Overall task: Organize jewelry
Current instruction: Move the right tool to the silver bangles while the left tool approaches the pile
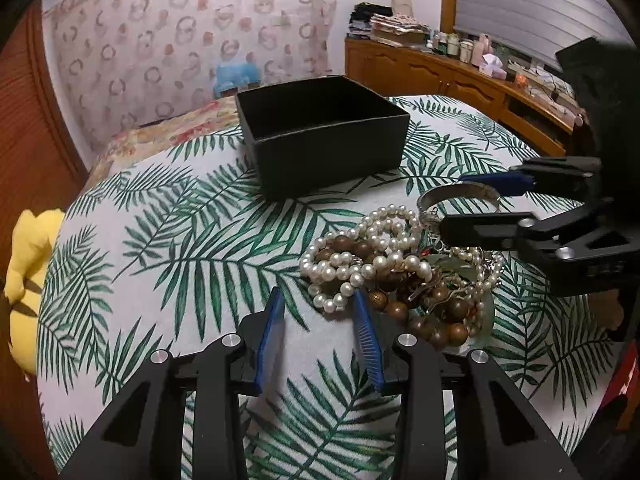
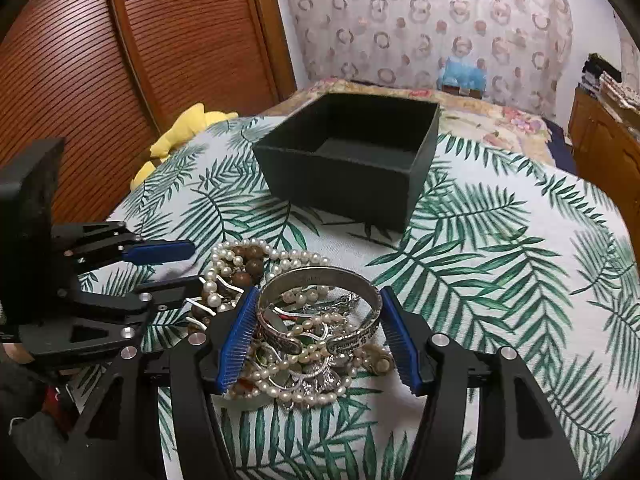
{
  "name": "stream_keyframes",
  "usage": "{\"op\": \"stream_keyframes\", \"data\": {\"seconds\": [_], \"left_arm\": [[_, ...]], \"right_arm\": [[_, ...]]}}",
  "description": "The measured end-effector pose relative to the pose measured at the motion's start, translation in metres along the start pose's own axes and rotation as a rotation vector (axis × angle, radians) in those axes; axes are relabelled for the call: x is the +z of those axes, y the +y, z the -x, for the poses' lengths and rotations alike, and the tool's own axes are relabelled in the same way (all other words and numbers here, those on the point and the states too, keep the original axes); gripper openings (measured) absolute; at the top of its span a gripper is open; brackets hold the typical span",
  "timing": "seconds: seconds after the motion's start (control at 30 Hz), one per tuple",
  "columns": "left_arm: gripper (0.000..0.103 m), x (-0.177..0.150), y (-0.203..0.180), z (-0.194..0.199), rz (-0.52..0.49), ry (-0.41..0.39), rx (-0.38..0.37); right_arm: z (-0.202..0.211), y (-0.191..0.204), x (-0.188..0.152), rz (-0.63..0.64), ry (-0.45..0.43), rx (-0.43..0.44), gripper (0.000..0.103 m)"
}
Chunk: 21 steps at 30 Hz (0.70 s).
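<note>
We see the jewelry (image 2: 296,328) as one tangled heap on the leaf-print cloth (image 1: 160,240): strands of cream pearls (image 1: 352,264), a string of round brown wooden beads (image 1: 424,320), thin silvery chains, and on its far-right side an engraved silver cuff bangle (image 2: 320,312) lying flat with its gap toward the right wrist camera. The heap sits on the near part of the table, well short of the black box (image 1: 324,136), which stands open behind it with nothing visible inside. Our right tool (image 2: 316,336) straddles the bangle, its blue pads just beside the band on either side; in its own view a sliver of gap shows at each pad, so the tool is part open and not yet pressing. Our left tool (image 1: 318,312) hovers at the heap's left edge, jaws narrowed but apart, with bare cloth between them; its right pad lies against the outermost pearls, though whether it touches them we cannot tell. Bare cloth stretches left of the heap and between heap and box. The table drops off at the left toward a yellow plush toy (image 1: 28,276).
</note>
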State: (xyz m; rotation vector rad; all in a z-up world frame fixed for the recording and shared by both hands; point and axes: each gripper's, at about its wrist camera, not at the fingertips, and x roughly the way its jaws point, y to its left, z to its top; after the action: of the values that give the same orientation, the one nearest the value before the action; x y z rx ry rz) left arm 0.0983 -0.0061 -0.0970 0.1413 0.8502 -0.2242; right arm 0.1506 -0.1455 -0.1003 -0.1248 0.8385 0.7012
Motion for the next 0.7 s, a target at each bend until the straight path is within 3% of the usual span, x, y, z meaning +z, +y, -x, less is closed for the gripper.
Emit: {"op": "stream_keyframes", "data": {"seconds": [0.17, 0.43, 0.7], "left_arm": [[0.025, 0.007, -0.005, -0.006, -0.022, -0.006, -0.017], [0.000, 0.010, -0.005, -0.012, -0.014, -0.011, -0.060], [0.000, 0.022, 0.018, 0.012, 0.049, -0.088, -0.032]], "right_arm": [[0.014, -0.002, -0.001, -0.003, -0.026, -0.004, 0.064], [0.022, -0.004, -0.003, -0.005, -0.043, -0.014, 0.064], [0.024, -0.005, -0.008, -0.005, -0.047, -0.014, 0.064]]}}
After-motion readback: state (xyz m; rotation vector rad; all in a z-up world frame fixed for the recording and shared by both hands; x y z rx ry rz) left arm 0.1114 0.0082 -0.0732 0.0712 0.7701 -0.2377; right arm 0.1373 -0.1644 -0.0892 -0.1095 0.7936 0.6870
